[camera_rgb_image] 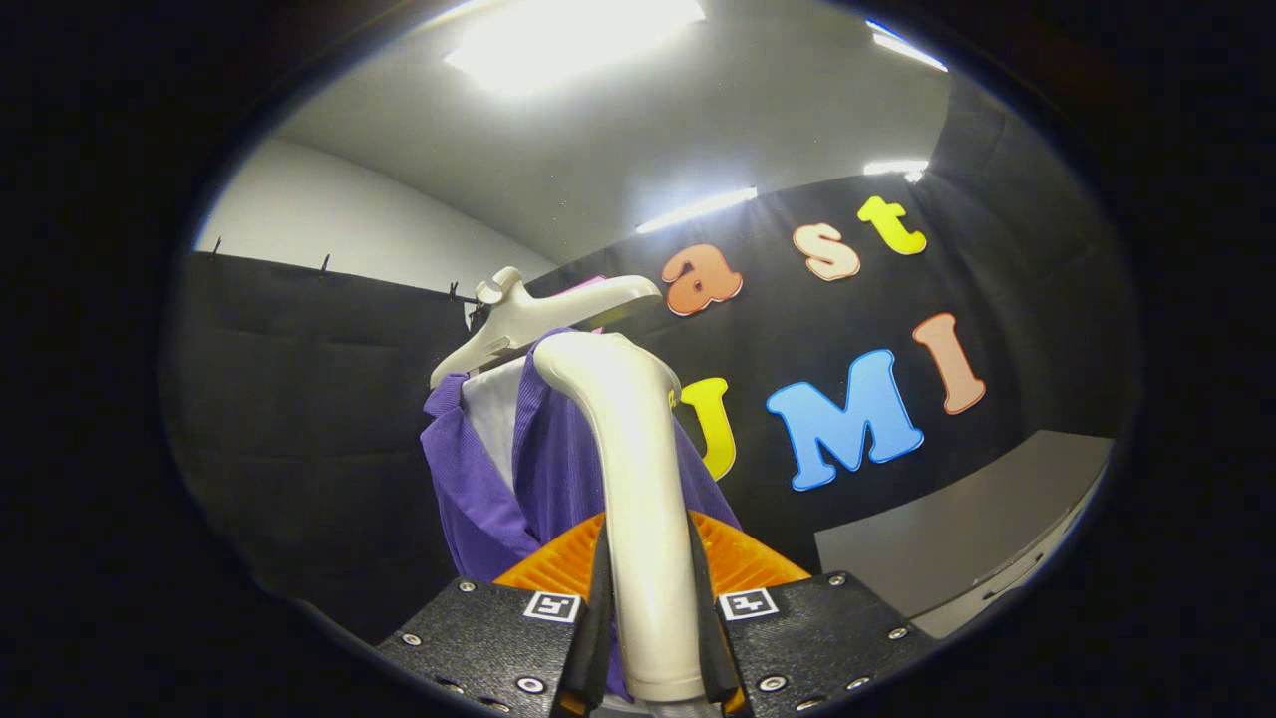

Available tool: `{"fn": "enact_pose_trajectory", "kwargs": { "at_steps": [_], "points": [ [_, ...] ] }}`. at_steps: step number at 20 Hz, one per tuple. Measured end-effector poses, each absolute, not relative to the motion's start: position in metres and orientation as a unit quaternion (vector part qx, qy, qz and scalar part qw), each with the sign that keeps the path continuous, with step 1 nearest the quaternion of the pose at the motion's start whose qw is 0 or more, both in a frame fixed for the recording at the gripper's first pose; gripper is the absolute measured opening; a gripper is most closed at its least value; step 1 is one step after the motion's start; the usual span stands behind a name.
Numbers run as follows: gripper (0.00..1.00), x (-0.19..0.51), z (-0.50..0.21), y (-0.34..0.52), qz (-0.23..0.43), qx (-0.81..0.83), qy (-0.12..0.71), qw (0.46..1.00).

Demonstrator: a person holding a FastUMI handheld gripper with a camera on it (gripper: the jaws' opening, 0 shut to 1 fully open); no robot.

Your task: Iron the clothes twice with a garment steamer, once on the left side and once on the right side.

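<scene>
My gripper [648, 588] is shut on the handle of a cream garment steamer [633, 469], which stands upright between the fingers [598, 608]. The steamer's curved head [588, 364] bends forward to the upper front of a purple garment [558, 479]. The garment hangs open over a white lining [495, 419] on a cream hanger [538, 314], just beyond the fingers. I cannot tell whether the steamer's face touches the cloth, since the face is turned away from me.
Black cloth walls [299, 419] stand behind and to both sides of the garment. A grey table surface [957, 538] lies to the right of the fingers. Bright ceiling lights [568, 40] shine overhead.
</scene>
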State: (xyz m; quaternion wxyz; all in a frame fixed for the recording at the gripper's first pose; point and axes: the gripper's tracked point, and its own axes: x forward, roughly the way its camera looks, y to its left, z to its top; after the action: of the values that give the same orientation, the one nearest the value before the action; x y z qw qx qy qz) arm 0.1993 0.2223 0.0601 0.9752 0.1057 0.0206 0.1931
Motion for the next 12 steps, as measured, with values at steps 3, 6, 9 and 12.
{"fn": "enact_pose_trajectory", "kwargs": {
  "at_steps": [3,6,9,12],
  "points": [
    [0.36,0.197,0.058,0.243,0.186,0.076,0.003,0.98],
    [0.36,0.19,0.052,0.267,0.196,0.056,-0.007,0.979],
    [0.36,0.186,0.031,0.285,0.199,0.043,0.003,0.979],
    [0.36,0.185,0.007,0.286,0.187,0.032,0.019,0.982]
  ]
}}
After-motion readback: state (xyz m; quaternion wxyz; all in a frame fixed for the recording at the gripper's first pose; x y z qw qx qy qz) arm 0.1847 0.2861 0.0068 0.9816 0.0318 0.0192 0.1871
